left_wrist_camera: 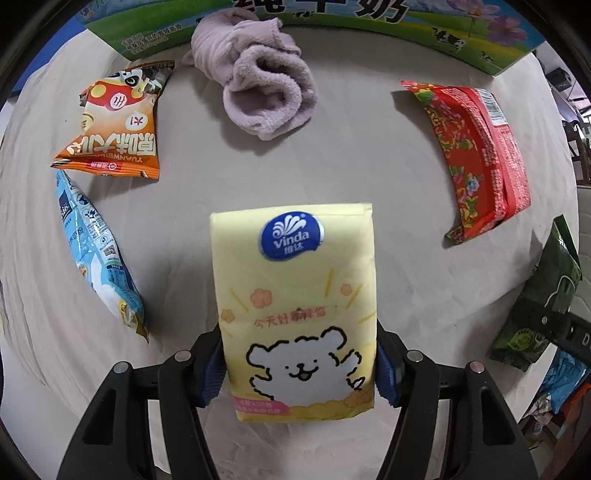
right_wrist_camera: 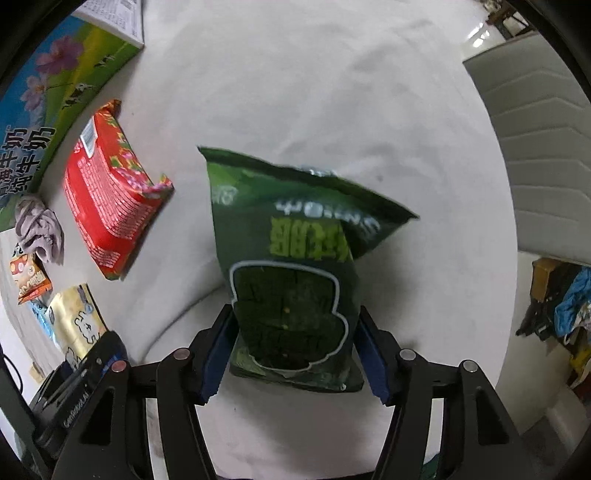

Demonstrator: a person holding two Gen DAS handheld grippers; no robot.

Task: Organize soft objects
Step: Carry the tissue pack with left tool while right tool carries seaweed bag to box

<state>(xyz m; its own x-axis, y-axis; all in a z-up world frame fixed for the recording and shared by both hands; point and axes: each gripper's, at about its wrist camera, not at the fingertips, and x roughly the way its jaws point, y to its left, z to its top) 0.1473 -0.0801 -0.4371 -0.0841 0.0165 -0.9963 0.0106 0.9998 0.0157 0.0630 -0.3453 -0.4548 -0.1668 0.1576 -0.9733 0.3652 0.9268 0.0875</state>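
My left gripper (left_wrist_camera: 301, 365) is shut on a yellow Vinda tissue pack (left_wrist_camera: 295, 295) with a white bear print, held above the beige cloth-covered table (left_wrist_camera: 332, 166). My right gripper (right_wrist_camera: 293, 354) is shut on a dark green snack bag (right_wrist_camera: 291, 266), held upright above the table (right_wrist_camera: 332, 92). That green bag also shows at the right edge of the left wrist view (left_wrist_camera: 543, 295). The tissue pack also shows at the lower left of the right wrist view (right_wrist_camera: 77, 321).
A lilac towel (left_wrist_camera: 258, 81) lies bunched at the back. An orange snack bag (left_wrist_camera: 118, 122) and a blue bag (left_wrist_camera: 96, 251) lie at the left. A red floral pack (left_wrist_camera: 476, 155) lies at the right. A milk carton box (left_wrist_camera: 406, 29) stands behind.
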